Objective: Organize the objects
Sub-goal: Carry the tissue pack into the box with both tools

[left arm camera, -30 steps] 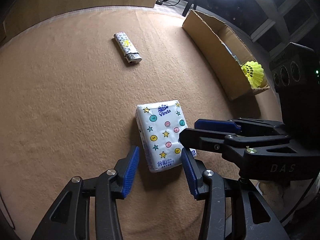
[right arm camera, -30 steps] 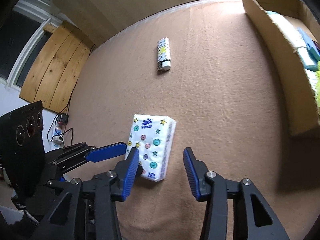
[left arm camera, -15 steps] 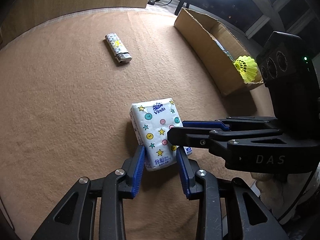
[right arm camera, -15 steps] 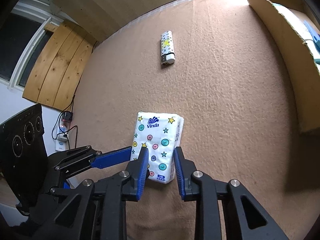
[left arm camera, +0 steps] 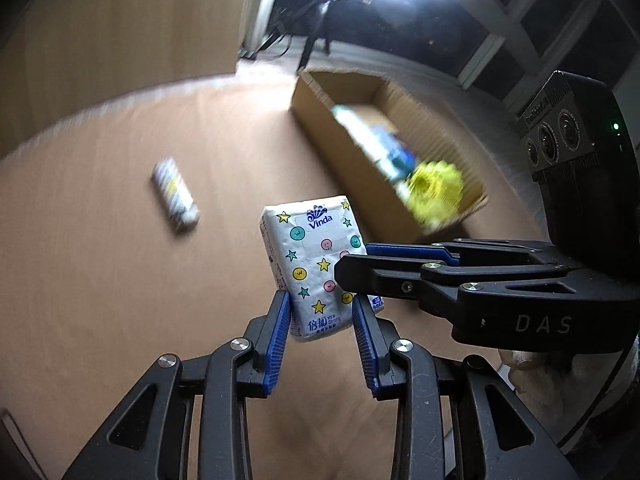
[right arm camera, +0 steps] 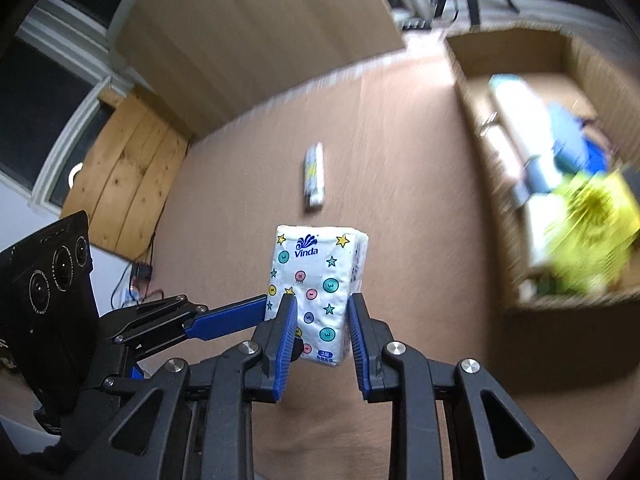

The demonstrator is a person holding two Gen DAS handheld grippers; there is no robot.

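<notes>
Left wrist view: the left gripper [left arm camera: 320,320] pinches the white star-patterned Vinda tissue pack [left arm camera: 318,268], held above the tan cloth-covered table [left arm camera: 100,280].

Right wrist view: the right gripper [right arm camera: 322,322] pinches the same pack; the open cardboard box [right arm camera: 560,308] stands to its right.

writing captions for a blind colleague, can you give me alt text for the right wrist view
Both grippers hold one white tissue pack with stars and dots above a tan cloth table: the right gripper clamps its near end, the left gripper grips from the left. A lighter lies beyond, and an open cardboard box of blurred items sits right.
</notes>
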